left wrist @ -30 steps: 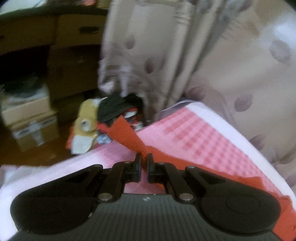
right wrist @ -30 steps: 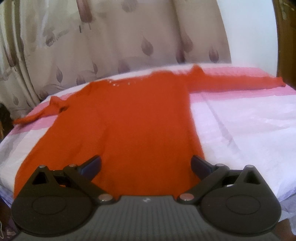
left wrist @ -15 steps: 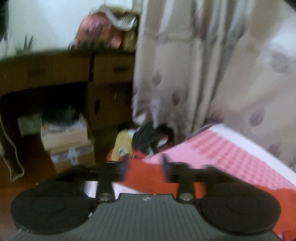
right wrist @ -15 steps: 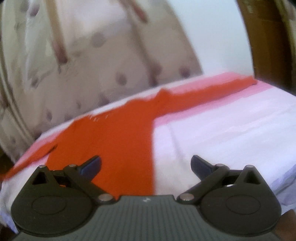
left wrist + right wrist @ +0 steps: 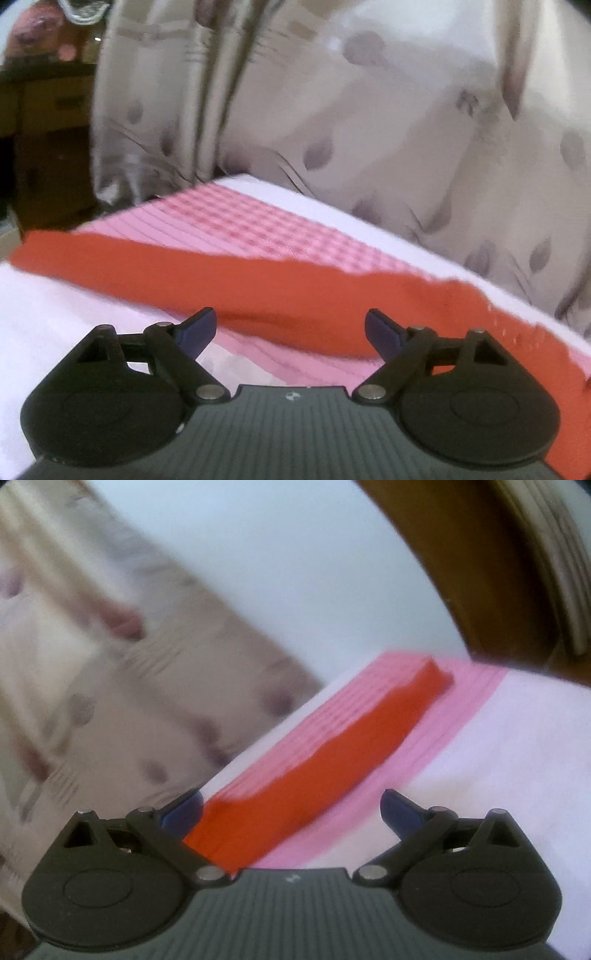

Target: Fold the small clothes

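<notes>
An orange-red long-sleeved sweater lies flat on a pink and white bedsheet [image 5: 258, 229]. In the left wrist view its left sleeve [image 5: 229, 280] stretches from the left edge toward the body at the right. My left gripper [image 5: 290, 326] is open and empty, just in front of that sleeve. In the right wrist view the right sleeve [image 5: 332, 749] runs away toward the far corner of the bed. My right gripper [image 5: 291, 808] is open and empty, with the near part of the sleeve between its fingers. Both views are blurred.
A beige leaf-patterned curtain [image 5: 369, 129] hangs close behind the bed and also shows in the right wrist view [image 5: 92, 683]. A dark wooden desk [image 5: 44, 110] stands at the far left. A wooden door frame [image 5: 480, 572] and white wall [image 5: 258, 572] lie beyond the bed's right end.
My left gripper let go of the left sleeve and opened; the sleeve now lies flat. My right gripper swung right from the sweater's body to its right sleeve, staying open.
</notes>
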{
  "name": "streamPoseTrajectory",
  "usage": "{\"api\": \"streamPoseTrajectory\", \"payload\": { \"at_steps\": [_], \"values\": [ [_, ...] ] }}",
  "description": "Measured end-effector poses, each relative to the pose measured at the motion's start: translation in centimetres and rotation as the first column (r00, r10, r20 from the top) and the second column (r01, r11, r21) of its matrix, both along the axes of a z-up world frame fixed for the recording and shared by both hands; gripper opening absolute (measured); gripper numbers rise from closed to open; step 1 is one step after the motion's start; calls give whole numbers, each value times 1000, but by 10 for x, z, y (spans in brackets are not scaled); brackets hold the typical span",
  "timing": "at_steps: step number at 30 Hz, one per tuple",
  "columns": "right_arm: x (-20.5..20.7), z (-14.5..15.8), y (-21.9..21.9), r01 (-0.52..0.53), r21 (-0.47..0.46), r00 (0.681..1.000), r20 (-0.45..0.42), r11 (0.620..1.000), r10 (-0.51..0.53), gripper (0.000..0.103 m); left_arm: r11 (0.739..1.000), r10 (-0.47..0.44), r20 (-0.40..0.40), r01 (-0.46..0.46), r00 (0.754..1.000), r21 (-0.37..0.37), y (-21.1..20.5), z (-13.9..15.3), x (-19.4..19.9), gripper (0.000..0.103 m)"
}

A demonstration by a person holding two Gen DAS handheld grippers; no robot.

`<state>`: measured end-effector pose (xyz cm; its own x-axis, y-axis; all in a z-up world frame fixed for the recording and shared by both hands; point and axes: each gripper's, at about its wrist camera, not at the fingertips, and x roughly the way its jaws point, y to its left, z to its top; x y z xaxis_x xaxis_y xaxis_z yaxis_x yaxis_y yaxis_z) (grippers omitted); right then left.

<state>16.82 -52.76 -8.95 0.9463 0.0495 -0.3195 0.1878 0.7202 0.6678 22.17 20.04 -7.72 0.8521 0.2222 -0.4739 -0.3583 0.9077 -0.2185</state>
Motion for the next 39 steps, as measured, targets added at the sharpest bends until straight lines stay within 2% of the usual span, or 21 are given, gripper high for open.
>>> {"api": "streamPoseTrajectory", "payload": {
  "at_steps": [2,6,8,9,14,17,19,20,21,22,24,27,30,34,39],
  "values": [
    [25,-9,-33,59,57,998,-30,997,-57,101,1000,-16,1,16,1000,8,-9,-10,5,86],
    [57,-31,-83,108,197,992,-86,974,-93,99,998,-41,9,40,999,58,-24,-19,4,87],
    [70,-42,-98,121,238,990,-105,964,-98,99,996,-52,32,49,998,80,-27,-19,2,94],
    [73,-44,-103,123,235,989,-111,964,-99,93,995,-50,31,47,998,92,-29,-19,2,95],
    [108,-47,-112,92,183,989,-131,979,-68,92,988,-78,0,77,997,133,-40,-21,10,96],
    [118,-47,-114,66,134,992,-119,989,-50,89,989,-78,-12,79,997,122,-38,-22,11,99],
    [120,-49,-113,69,108,991,-120,992,-56,70,993,-61,-16,62,998,101,-33,-23,10,100],
    [121,-54,-116,69,134,989,-141,989,-50,31,995,-53,-17,54,998,88,-31,-23,10,100],
    [123,-60,-119,67,173,984,-173,983,-37,6,996,-47,-18,48,999,75,-29,-23,9,100],
    [122,-62,-121,74,180,984,-172,981,-42,6,997,-38,-23,39,999,60,-26,-24,10,100],
    [119,-54,-117,82,113,985,-159,990,-64,6,999,-24,-31,25,999,34,-22,-25,11,100],
    [108,-46,-114,70,164,995,-88,984,-56,6,1000,2,-25,-2,1000,-3,-16,-26,8,101],
    [97,-30,-100,36,177,999,-38,984,-30,6,999,18,-14,-19,1000,-38,-11,-26,6,103],
    [92,6,-71,-14,189,999,34,982,8,6,995,41,1,-41,999,-94,-2,-27,3,103],
    [104,49,-17,-117,208,989,111,971,95,6,982,76,59,-65,995,-176,9,-30,-5,103]
  ]
}}
